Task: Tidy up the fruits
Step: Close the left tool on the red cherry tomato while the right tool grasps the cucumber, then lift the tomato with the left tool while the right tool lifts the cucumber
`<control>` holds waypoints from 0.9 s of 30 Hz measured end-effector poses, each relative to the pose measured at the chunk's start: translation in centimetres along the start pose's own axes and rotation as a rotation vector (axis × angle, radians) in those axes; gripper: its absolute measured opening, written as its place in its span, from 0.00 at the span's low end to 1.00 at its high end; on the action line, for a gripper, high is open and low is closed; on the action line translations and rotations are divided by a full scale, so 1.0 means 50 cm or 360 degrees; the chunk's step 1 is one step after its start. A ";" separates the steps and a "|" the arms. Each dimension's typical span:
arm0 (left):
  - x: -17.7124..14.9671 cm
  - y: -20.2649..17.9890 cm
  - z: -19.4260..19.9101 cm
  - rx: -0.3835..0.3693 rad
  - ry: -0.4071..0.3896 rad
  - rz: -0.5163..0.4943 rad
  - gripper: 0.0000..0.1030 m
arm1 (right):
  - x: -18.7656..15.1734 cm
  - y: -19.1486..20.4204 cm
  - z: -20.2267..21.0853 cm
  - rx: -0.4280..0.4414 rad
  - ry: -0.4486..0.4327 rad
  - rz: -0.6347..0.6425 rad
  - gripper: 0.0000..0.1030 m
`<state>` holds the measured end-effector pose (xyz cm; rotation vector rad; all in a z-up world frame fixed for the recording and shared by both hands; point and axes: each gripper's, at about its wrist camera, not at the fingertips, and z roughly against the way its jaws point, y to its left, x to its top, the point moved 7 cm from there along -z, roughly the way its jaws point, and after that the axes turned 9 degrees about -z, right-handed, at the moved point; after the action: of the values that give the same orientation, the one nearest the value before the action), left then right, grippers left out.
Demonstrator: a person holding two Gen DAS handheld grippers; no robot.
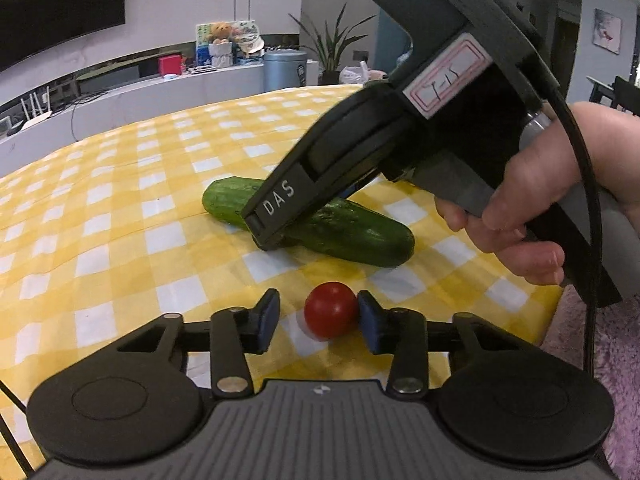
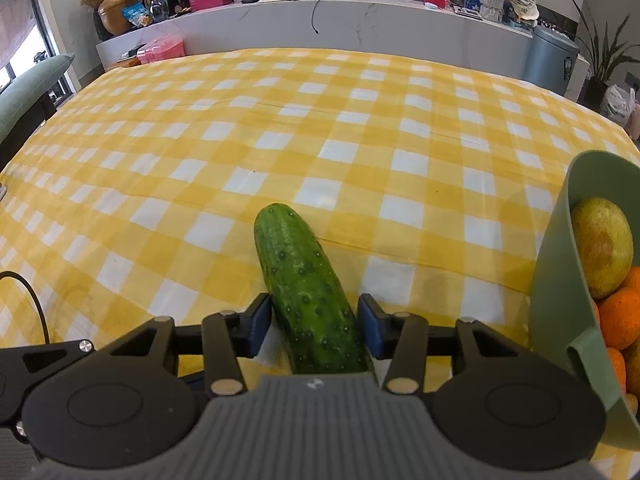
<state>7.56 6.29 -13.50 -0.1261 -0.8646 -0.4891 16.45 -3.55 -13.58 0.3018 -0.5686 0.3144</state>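
- Left gripper brackets the tomato just before the cucumber; one pad touches, the other stands clear
- Right gripper pinches the cucumber
- Next move likely: lift both toward the green bowl beside the cucumber

A home living room: wall television, houseplant, checked tablecloth

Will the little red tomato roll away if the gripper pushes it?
Probably. The tomato is round and smooth on a flat tablecloth, so a sideways nudge would likely roll it. Only one pad of the left gripper touches it. It looks small and light, perhaps squashable.
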 end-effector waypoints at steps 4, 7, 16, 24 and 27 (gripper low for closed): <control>0.005 0.005 0.000 0.0037 0.0023 0.0030 0.34 | -0.001 0.003 -0.001 -0.0009 0.0006 0.0026 0.43; 0.009 0.007 0.000 0.0038 0.0040 0.0059 0.29 | -0.004 0.007 0.000 -0.0024 0.0004 0.0069 0.42; 0.027 0.019 0.003 0.0076 0.0041 0.0091 0.28 | -0.004 0.003 0.004 -0.0023 -0.0011 0.0048 0.40; 0.031 0.039 0.019 0.0110 0.0026 0.0186 0.28 | 0.004 -0.020 0.017 0.0068 -0.0018 -0.0123 0.38; 0.027 0.056 0.019 0.0125 0.0047 0.0265 0.28 | 0.006 -0.023 0.025 0.0114 -0.0023 -0.0171 0.37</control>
<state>8.96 8.57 -11.61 -0.1177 -0.8350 -0.3001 16.52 -5.00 -12.63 0.4028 -0.5537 0.2291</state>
